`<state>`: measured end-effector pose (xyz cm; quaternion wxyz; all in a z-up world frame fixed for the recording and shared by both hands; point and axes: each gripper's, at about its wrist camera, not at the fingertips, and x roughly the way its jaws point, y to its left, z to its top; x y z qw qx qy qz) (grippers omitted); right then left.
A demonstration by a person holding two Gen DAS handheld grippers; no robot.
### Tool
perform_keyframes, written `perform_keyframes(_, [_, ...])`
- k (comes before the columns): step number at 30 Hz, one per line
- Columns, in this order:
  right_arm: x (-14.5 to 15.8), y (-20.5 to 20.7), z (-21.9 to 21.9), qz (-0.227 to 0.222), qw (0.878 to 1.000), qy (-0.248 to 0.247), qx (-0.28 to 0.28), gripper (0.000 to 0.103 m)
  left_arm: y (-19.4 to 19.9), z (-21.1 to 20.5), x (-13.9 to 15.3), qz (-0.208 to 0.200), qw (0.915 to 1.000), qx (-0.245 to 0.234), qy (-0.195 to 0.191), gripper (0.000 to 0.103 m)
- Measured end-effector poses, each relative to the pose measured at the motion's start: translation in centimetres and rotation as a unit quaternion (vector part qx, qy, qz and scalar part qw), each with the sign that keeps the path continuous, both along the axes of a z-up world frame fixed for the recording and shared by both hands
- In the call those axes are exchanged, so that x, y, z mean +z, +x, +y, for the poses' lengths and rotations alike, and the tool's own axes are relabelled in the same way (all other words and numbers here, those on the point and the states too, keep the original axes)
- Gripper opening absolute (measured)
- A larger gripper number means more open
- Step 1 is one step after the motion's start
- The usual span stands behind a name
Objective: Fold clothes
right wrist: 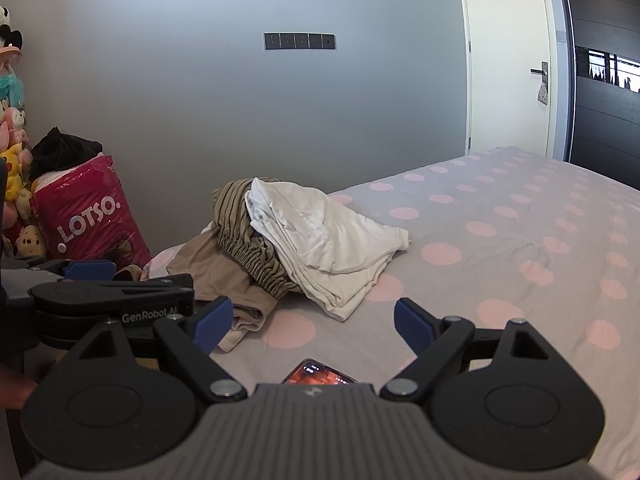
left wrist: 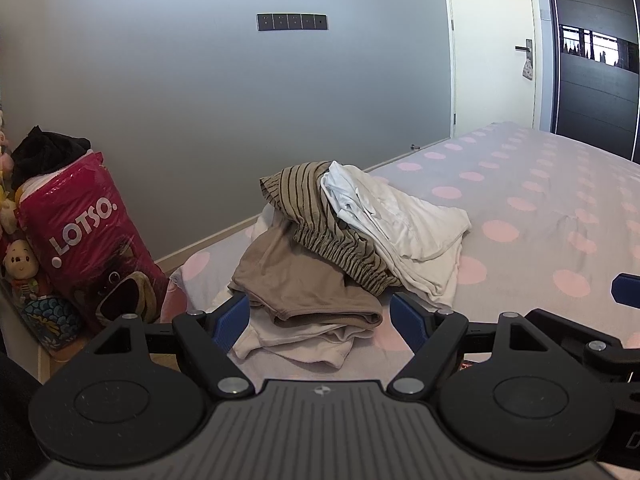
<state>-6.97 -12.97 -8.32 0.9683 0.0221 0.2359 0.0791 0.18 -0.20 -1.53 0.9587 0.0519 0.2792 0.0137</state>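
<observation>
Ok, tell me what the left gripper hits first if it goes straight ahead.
Most likely the tan garment at the near edge of the clothes pile; it lies right between the open left gripper fingers. Depth is hard to judge, but nothing shows in between.

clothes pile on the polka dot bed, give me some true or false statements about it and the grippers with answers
1. The white cotton garment lies on top of the olive striped garment. True.
2. The left gripper is clamped on the plain tan garment. False: its jaws stand open and hold nothing.
3. A smartphone with a lit screen lies on the grey bedsheet with pink dots. True.
4. The right gripper holds the white cotton garment. False: it is open and apart from the pile.
5. The pink plastic LOTSO bag sits on the bed. False: it stands beside the bed, by the wall.
</observation>
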Motion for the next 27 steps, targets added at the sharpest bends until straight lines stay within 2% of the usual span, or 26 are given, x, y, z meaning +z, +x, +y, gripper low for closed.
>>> perform_keyframes(6, [-0.2,0.6,0.1,0.005,1.0,0.008,-0.009,0.089,1.8,-0.1,0.1,0.017,0.9996,-0.019,-0.015,0.076])
perform_keyframes(12, [-0.3,3.0,-0.6,0.008,1.0,0.001,-0.007,0.087,4.0,-0.3,0.3,0.037,0.9979,-0.042,-0.034,0.072])
perform_keyframes(13, [-0.5,3.6,-0.7,0.005,1.0,-0.011,-0.005,0.083,4.4,-0.3,0.3,0.04,0.9975,-0.045,-0.037,0.069])
perform_keyframes(14, [-0.6,4.2,-0.7,0.002,1.0,-0.022,-0.003,0.072,5.1,-0.4,0.3,0.049,0.9965,-0.056,-0.039,0.068])
perform_keyframes(16, [-1.1,6.0,-1.0,0.008,0.999,-0.035,0.007,0.064,7.0,-0.6,0.2,0.071,0.9926,-0.09,-0.041,0.058])
perform_keyframes(18, [-1.7,8.0,-1.3,0.016,0.999,-0.046,0.018,0.06,8.8,-1.1,0.1,0.078,0.9899,-0.116,-0.022,0.054])
perform_keyframes(20, [-2.5,10.2,-1.3,0.021,0.997,-0.06,0.033,0.049,10.7,-1.5,-0.1,0.083,0.9872,-0.136,-0.004,0.049])
perform_keyframes(22, [-3.5,12.5,-1.0,0.024,0.996,-0.074,0.044,0.046,12.7,-1.8,-0.6,0.091,0.9848,-0.148,0.01,0.039])
perform_keyframes(27, [-6.5,17.7,0.9,0.034,0.989,-0.121,0.084,0.045,17.0,-2.8,-3.1,0.11,0.9789,-0.166,0.047,0.027])
